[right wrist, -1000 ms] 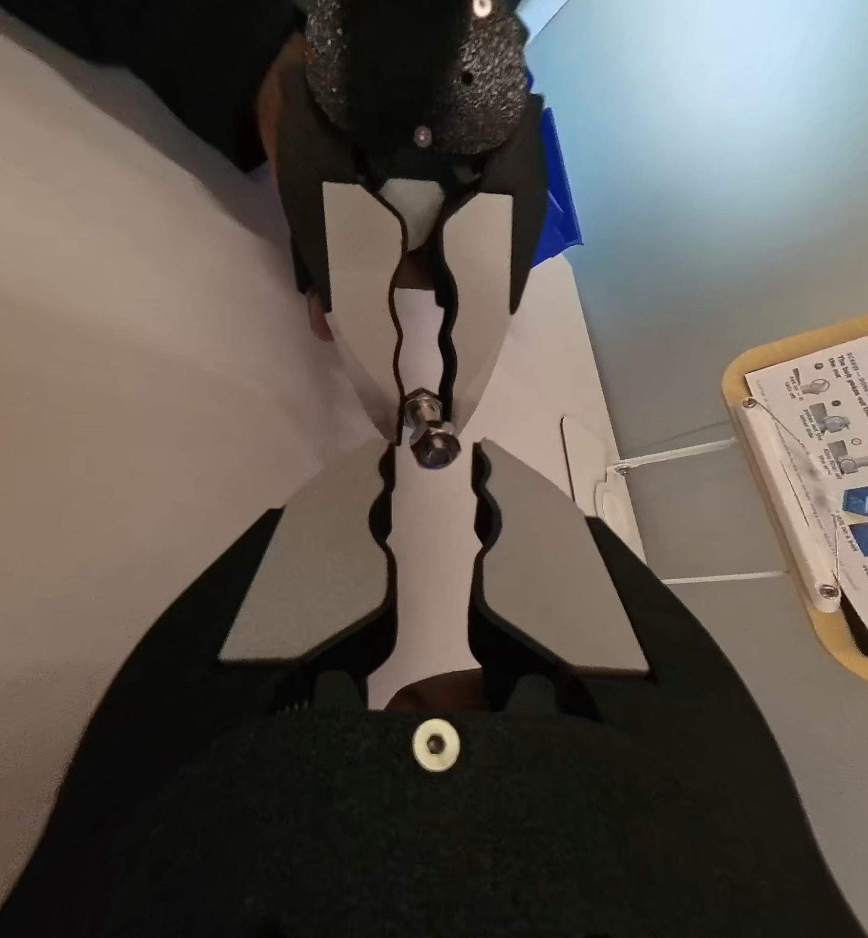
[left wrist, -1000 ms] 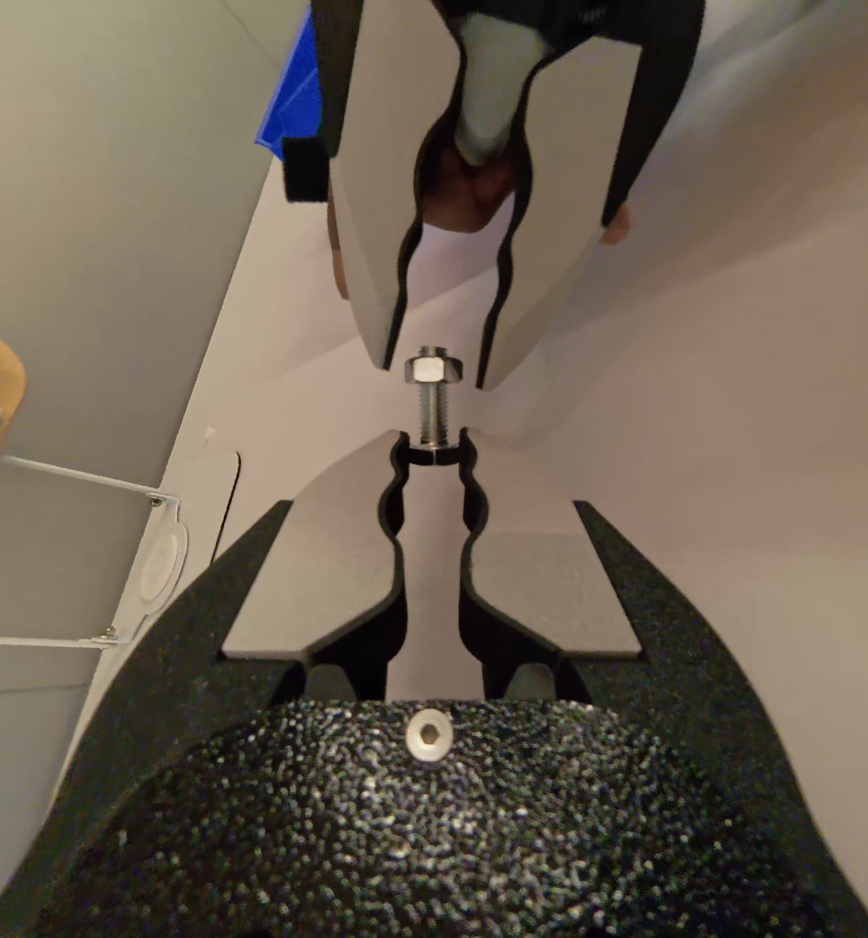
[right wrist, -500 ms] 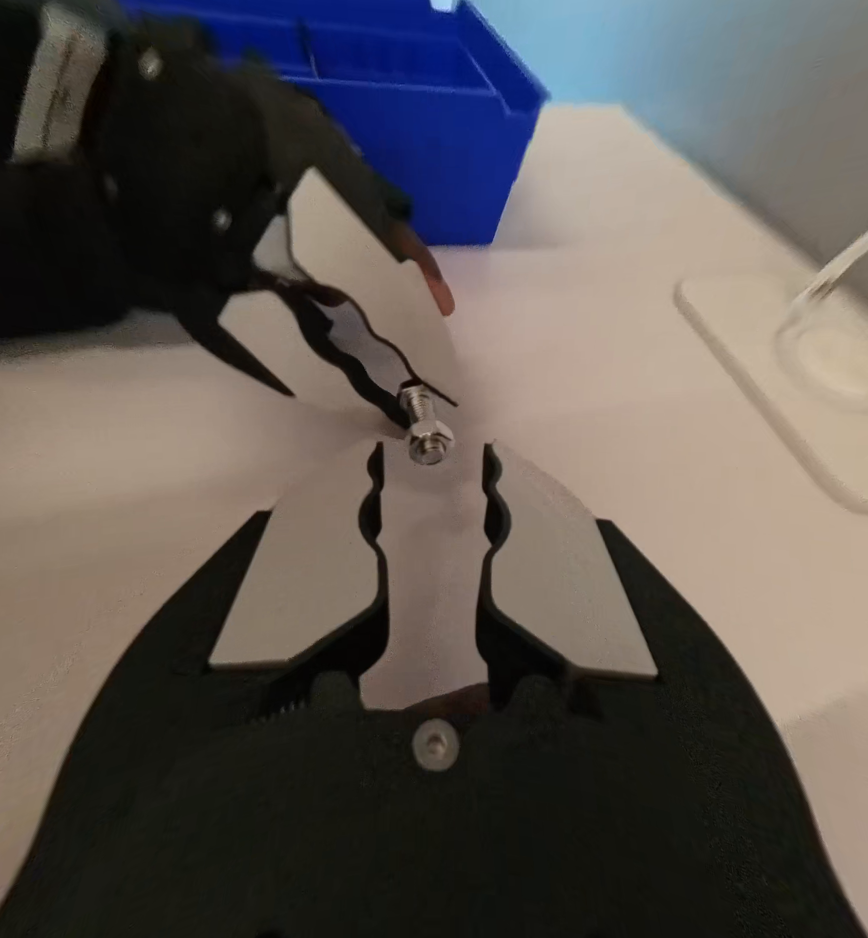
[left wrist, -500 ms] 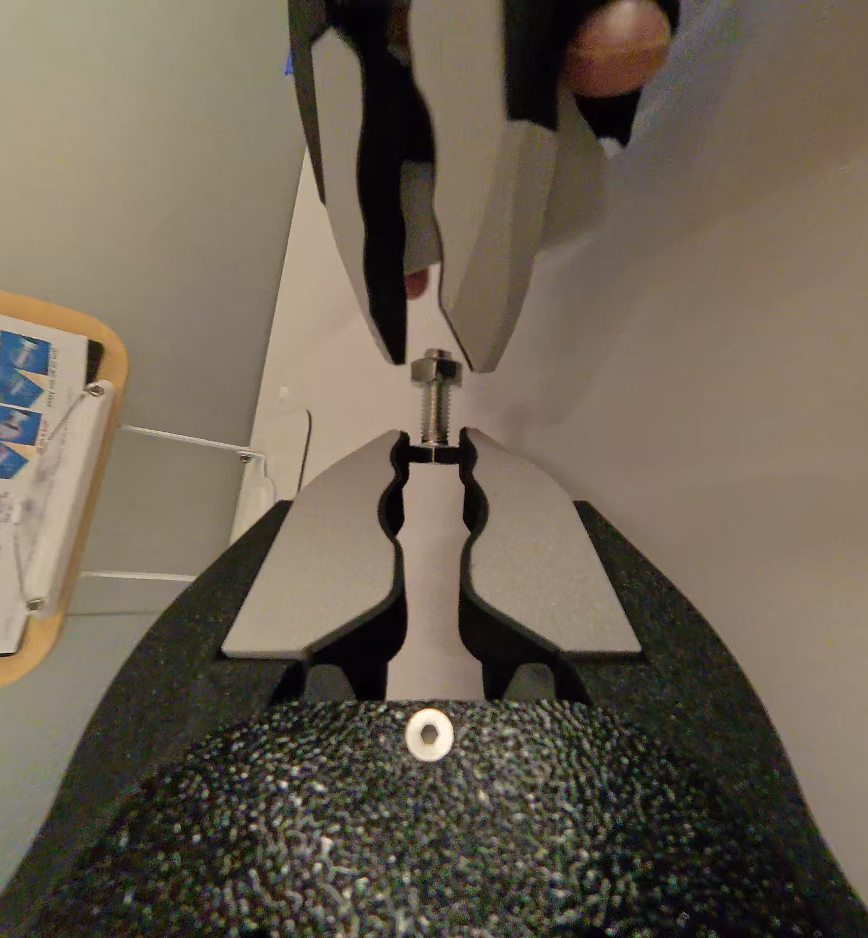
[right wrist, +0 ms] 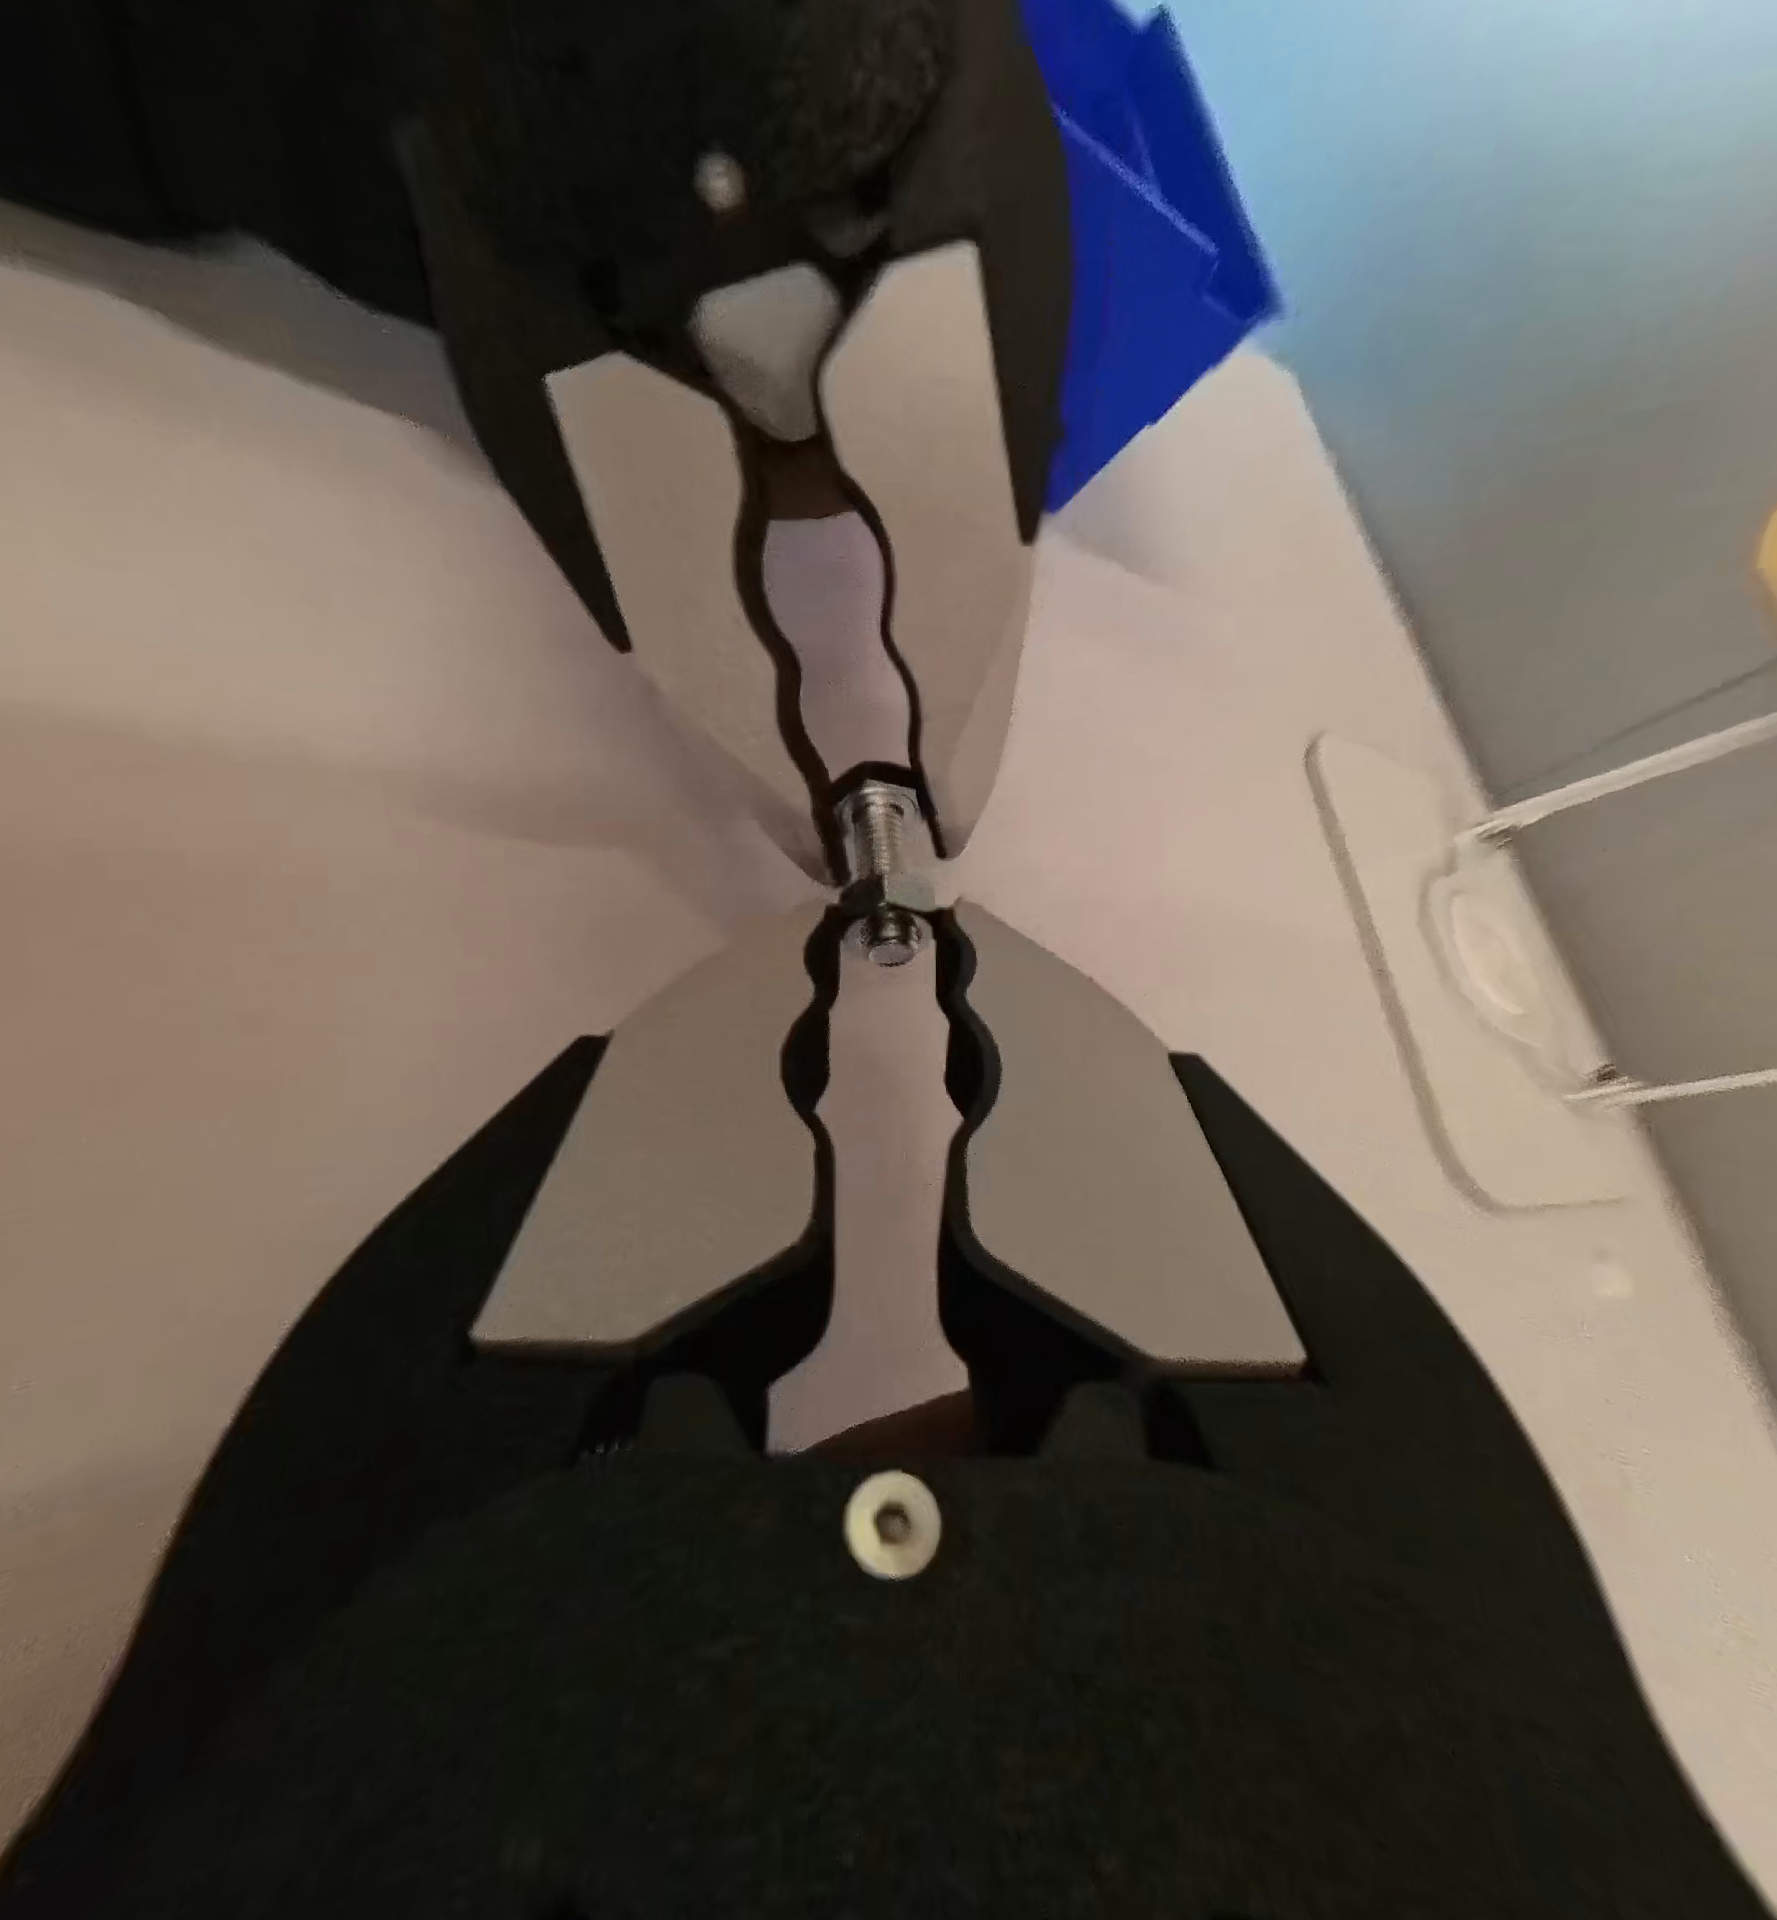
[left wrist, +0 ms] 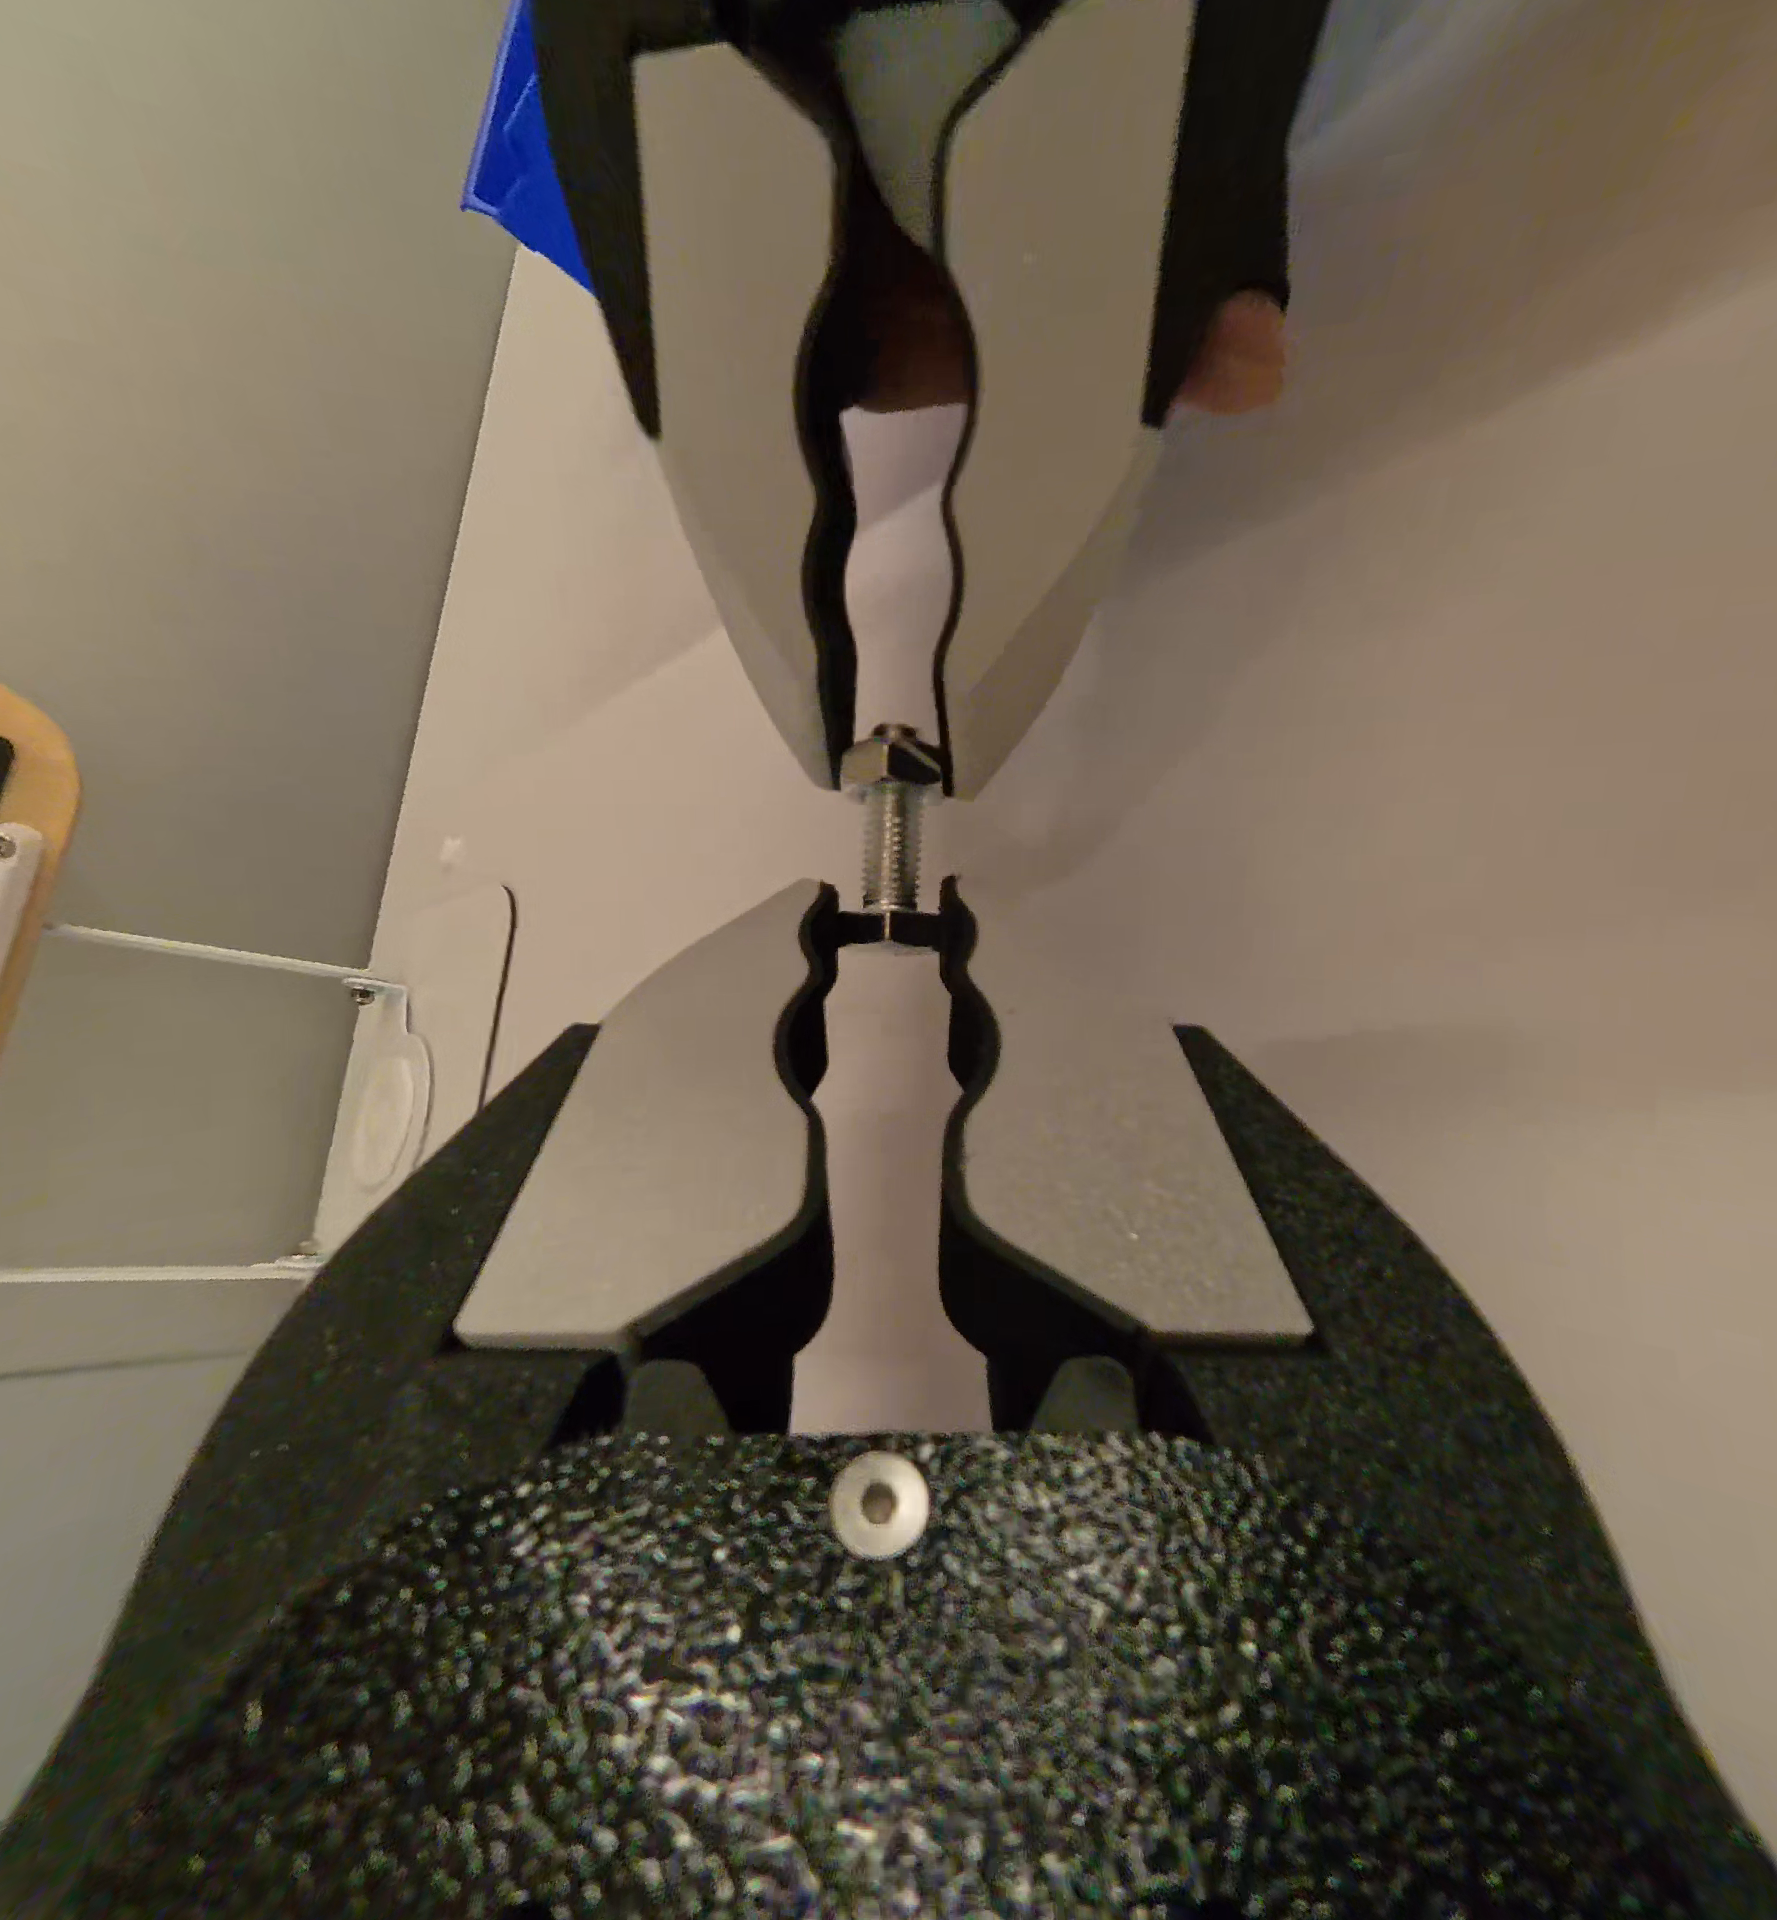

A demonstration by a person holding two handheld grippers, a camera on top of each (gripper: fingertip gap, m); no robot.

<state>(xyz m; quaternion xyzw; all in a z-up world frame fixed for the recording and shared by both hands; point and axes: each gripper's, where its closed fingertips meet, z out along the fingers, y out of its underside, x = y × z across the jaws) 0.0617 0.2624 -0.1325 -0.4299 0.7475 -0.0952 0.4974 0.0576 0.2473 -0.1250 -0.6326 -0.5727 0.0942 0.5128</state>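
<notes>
My left gripper (left wrist: 889, 914) is shut on the head of a silver bolt (left wrist: 892, 852) and holds it above the white table (left wrist: 1435, 883), shaft pointing away from me. A silver hex nut (left wrist: 886, 769) sits near the far end of the shaft. My right gripper (left wrist: 889, 777) comes in from the opposite side, and its two fingertips press on the flats of that nut. In the right wrist view my right gripper (right wrist: 889, 920) is shut on the nut (right wrist: 894, 894), with the bolt's threaded end (right wrist: 889, 948) poking through. The left gripper (right wrist: 868, 821) holds the head beyond.
A blue bin (right wrist: 1144, 312) stands at the table's far end, also visible in the left wrist view (left wrist: 525, 177). A clear stand base (right wrist: 1466, 966) with wire legs sits by the grey wall. A wood-rimmed board (left wrist: 1, 831) hangs there.
My right gripper was open and turned to a different angle half a second ago; it has swung back in line with the bolt and closed on the nut. My left gripper kept its hold on the bolt head.
</notes>
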